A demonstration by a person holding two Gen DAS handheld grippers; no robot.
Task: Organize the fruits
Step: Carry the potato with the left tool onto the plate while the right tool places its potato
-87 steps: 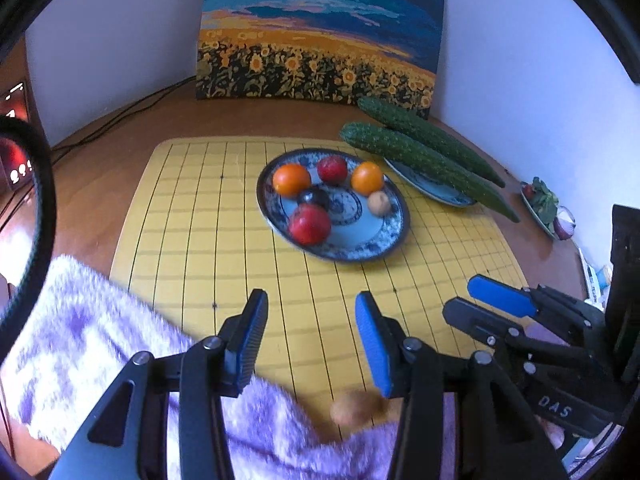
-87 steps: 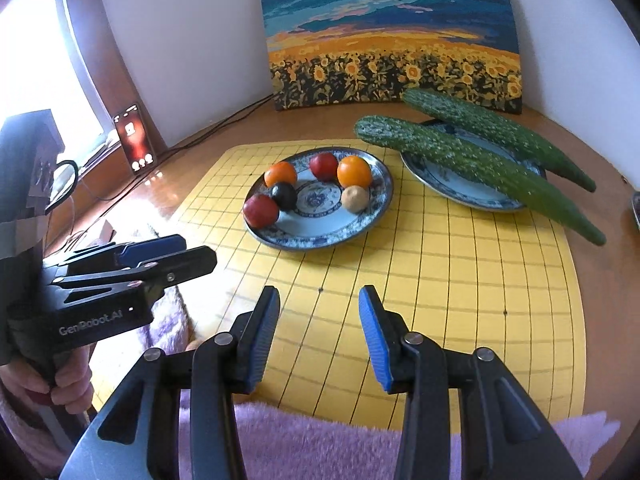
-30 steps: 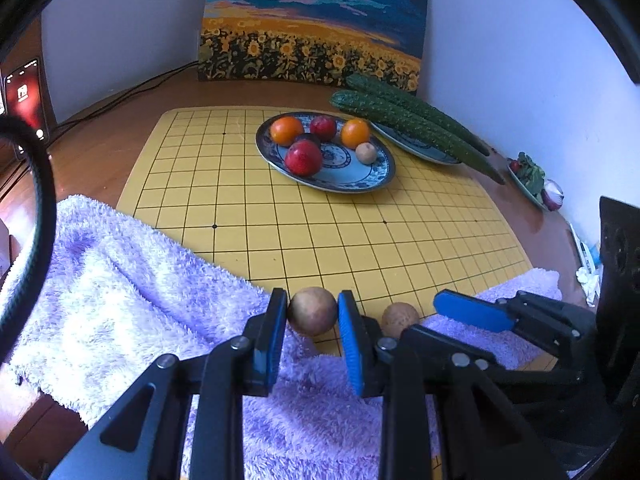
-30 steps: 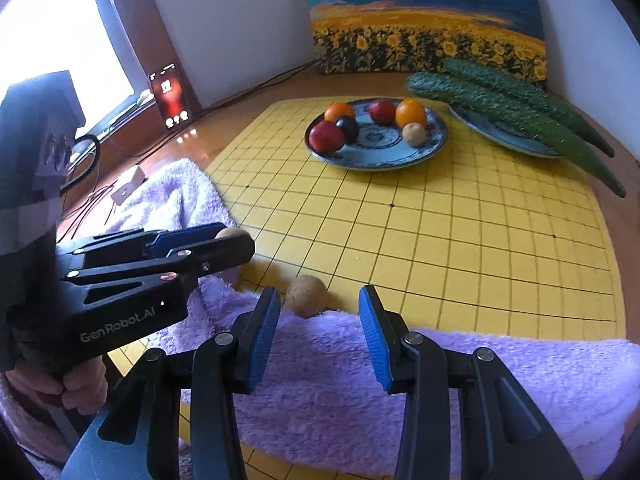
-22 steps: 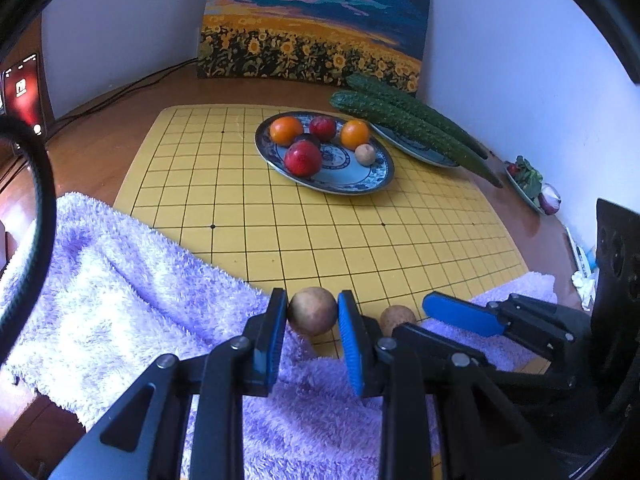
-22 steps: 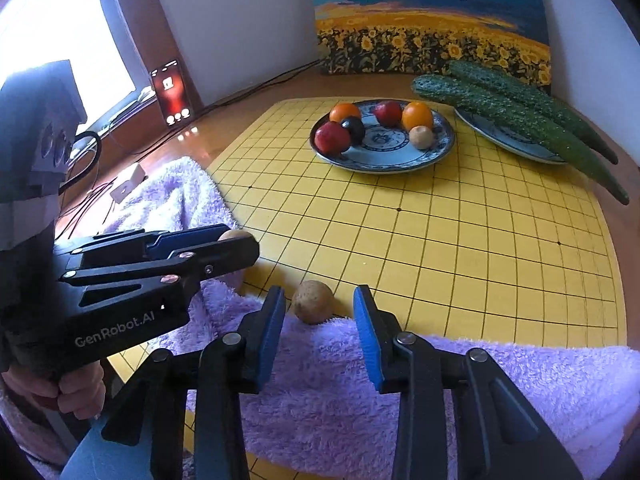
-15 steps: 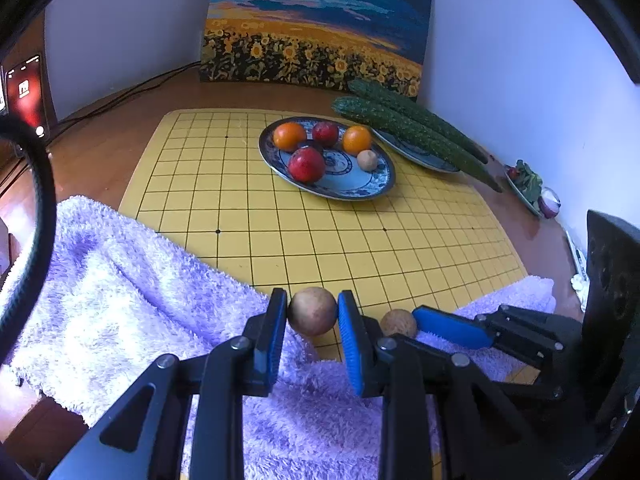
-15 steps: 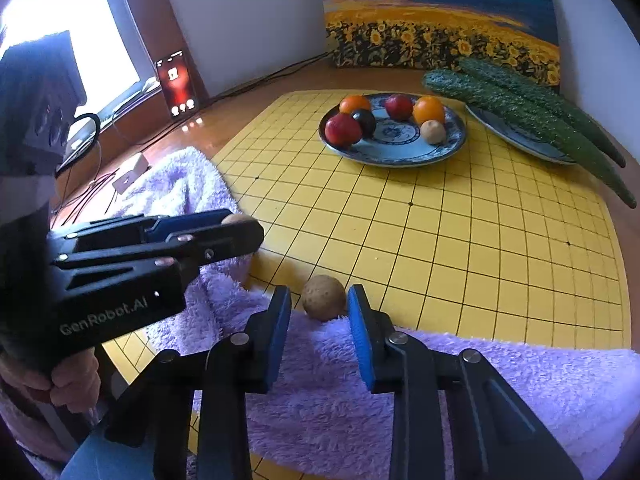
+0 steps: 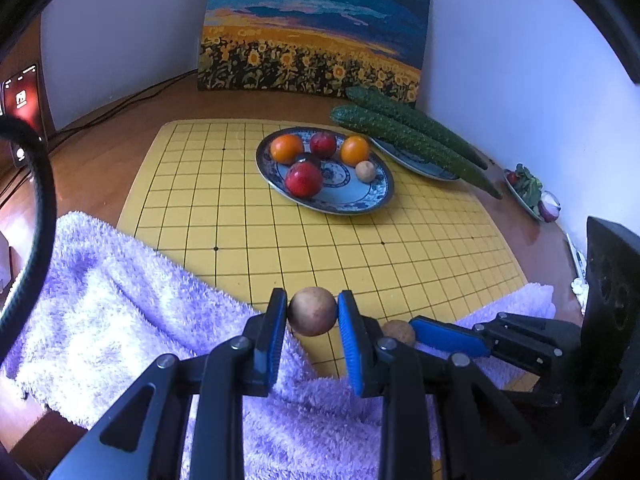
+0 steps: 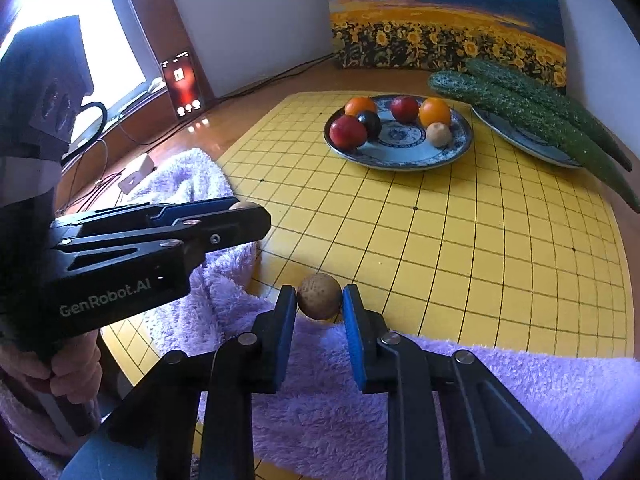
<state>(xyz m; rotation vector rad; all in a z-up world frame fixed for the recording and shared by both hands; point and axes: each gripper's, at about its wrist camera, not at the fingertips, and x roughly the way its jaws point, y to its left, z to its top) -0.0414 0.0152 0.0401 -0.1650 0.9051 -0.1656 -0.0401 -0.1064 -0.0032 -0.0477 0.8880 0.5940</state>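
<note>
— What has just changed, nearest us?
— The right gripper [image 10: 319, 304] has just closed its fingers onto a brown fruit [image 10: 319, 296] at the towel's [image 10: 520, 380] edge; the left gripper [image 9: 312, 314] pinches another [image 9: 312, 311].
— And beyond?
— The fruit plate [image 10: 400, 158] waits, well apart.

Daylight from window [image 10: 72, 40] at left, blown out; fisheye bends edges, dark vignette corners.

Your left gripper [image 9: 313, 312] camera looks down along its fingers, close to the towel [image 9: 120, 300]; your right gripper's [image 10: 319, 298] likewise. Both share the fruit plate [image 9: 352, 204] ahead.
</note>
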